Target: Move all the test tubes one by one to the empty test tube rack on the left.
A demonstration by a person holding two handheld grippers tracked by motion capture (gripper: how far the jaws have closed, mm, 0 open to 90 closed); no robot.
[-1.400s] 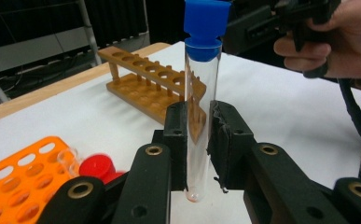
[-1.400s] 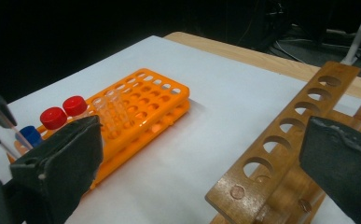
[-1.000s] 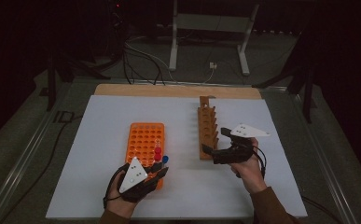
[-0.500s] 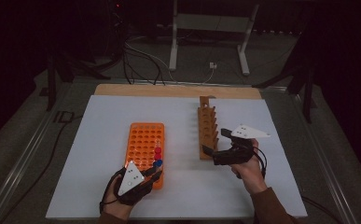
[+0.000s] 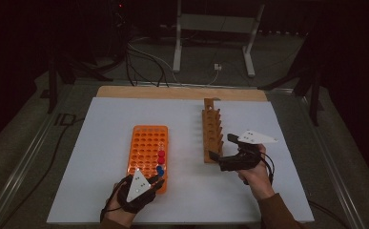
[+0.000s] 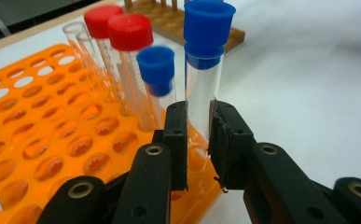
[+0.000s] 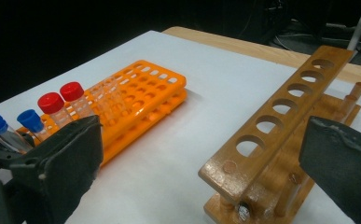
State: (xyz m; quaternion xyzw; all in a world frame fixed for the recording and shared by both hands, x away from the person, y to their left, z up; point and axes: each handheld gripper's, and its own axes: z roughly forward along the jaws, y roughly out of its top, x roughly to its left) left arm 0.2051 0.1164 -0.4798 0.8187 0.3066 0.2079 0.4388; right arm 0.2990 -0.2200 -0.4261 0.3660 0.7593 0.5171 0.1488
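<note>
The left gripper [image 6: 198, 140] clamps a blue-capped tube [image 6: 204, 88] at the orange rack's [image 6: 38, 140] near corner, seemingly part-lifted. The right gripper [image 7: 201, 163] gapes beside the wooden rack [image 7: 281, 116]. A tilted pull could jam the tube or drag the rack.

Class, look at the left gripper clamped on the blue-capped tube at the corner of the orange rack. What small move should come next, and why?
Probably a short lift straight up. The left gripper is shut on the blue-capped tube, whose cap already stands higher than the neighbouring caps, while its lower end looks to be still in the orange rack. Rising straight should free it without knocking them. The wooden rack, its holes empty, waits beside the open right gripper.
</note>
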